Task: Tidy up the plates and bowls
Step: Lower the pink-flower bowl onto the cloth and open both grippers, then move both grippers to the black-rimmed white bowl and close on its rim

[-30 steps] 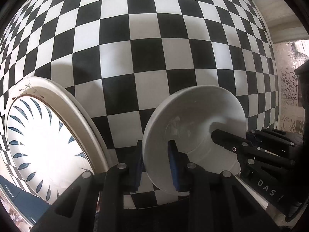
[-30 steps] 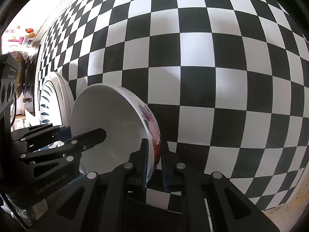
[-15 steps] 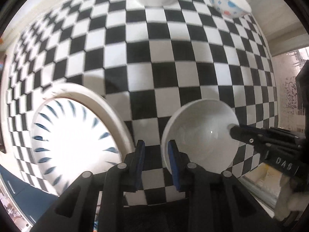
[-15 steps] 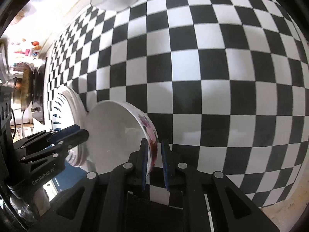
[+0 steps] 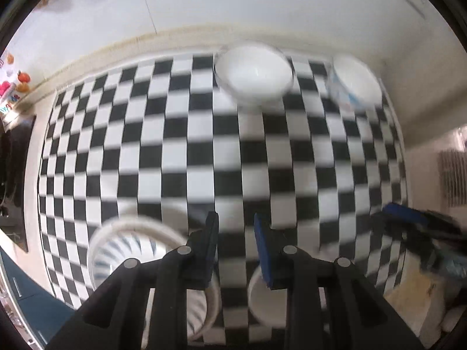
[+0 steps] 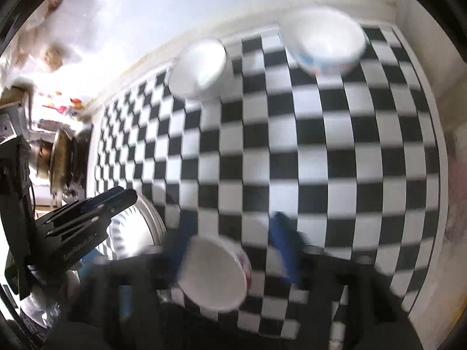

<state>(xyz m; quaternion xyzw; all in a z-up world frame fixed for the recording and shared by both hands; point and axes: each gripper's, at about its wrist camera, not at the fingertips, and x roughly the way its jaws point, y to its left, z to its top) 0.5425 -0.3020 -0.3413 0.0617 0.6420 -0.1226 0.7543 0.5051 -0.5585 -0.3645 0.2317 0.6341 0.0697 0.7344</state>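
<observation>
so right now both grippers are up off the checkered table [image 5: 181,157] and neither has anything in it. the left gripper [image 5: 235,245] has its blue pads [image 5: 212,242] close together, nearly shut, with only tablecloth showing in the gap. the right gripper [image 6: 233,250] has just been opening, its jaws now stand wide and the floral bowl [image 6: 214,274] sits on the table down between them, not pinched by either pad as far as i can tell (that view is pretty smeared). the floral bowl is at the near edge, upright, just right of the blue-striped plate [image 5: 122,250], which seems to sit on top of a bigger cream plate, so the plates look stacked already. in the left view the floral bowl is mostly hidden behind the gripper's own fingers. still left, i'd say: the plain white bowl [image 5: 254,71] and the spotted bowl [image 5: 354,83] are at the far edge near the wall, well apart from the near pile and apart from each other. so my guess is roughly halfway: plates sorted, one bowl parked, two bowls still to collect and nest. the blur makes it hard to say if anything is chipped or tilted.
</observation>
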